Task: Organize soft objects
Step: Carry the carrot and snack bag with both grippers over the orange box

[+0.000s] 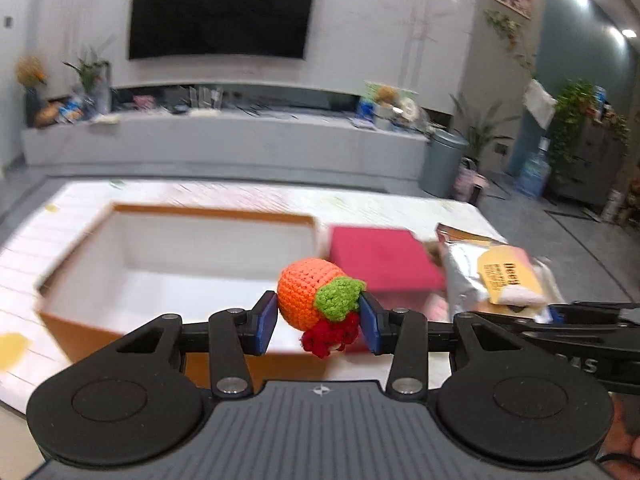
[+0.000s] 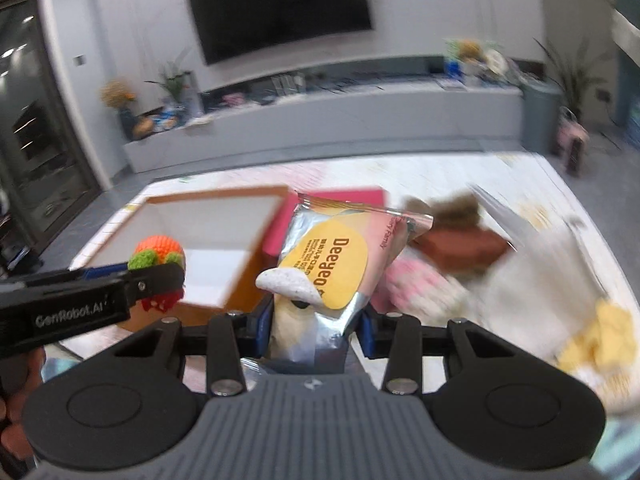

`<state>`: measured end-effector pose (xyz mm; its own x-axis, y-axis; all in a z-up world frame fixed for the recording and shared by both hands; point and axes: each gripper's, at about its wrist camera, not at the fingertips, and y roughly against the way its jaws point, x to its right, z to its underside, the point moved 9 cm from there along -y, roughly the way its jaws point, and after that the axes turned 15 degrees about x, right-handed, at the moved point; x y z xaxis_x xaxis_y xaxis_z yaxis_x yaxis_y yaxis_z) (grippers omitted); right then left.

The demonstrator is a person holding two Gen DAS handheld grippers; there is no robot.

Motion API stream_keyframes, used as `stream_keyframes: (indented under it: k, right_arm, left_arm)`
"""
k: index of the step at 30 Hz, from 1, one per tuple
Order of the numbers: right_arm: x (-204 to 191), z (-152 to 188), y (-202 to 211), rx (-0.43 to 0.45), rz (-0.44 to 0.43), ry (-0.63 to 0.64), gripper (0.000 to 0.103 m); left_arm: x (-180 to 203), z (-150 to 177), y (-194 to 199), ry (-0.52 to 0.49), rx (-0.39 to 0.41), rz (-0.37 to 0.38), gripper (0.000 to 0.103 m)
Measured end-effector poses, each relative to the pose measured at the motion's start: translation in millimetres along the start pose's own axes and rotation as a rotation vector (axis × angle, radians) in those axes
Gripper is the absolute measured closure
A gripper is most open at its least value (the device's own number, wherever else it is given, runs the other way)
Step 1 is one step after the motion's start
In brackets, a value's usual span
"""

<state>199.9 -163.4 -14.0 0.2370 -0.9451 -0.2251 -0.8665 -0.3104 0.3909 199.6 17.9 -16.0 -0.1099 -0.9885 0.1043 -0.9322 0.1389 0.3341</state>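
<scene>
My left gripper [image 1: 318, 322] is shut on an orange crocheted toy [image 1: 306, 292] with a green and red tuft, held above the near right corner of an open orange box with a white inside [image 1: 80, 240]. The toy also shows in the right wrist view [image 2: 160, 250]. My right gripper [image 2: 316, 330] is shut on a silver and yellow snack packet [image 2: 332, 264], held up above the table to the right of the box [image 2: 240, 288]. The packet also shows in the left wrist view [image 1: 496, 276].
A pink flat box [image 1: 384, 258] lies right of the orange box. A brown plush [image 2: 460, 208], a red-brown block [image 2: 468, 248], a pink soft thing [image 2: 416, 284] and a yellow soft thing [image 2: 600, 340] lie on the white table's right side, blurred.
</scene>
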Motion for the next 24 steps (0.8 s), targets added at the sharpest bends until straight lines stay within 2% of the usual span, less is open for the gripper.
stream_keyframes:
  k: [6,11,18,24]
  right_arm:
    - [-60,-25,-27,0.0,-0.13,0.045,0.062]
    - [-105,-32,-63,-0.043,-0.206,0.077,0.062]
    - [-137,-18,-123,-0.152,-0.207,0.119,0.062]
    - [-156,4,-170,-0.263,-0.223,0.166,0.062]
  left_arm:
    - [-51,-21,-16,-0.022,-0.03,-0.078,0.054]
    - [-92,-14,-35,0.022,-0.138,-0.084,0.054]
    - [-130,12,-69,0.031,-0.279,-0.101,0.054]
    - [-144,37,-85,-0.035,-0.381,-0.101,0.054]
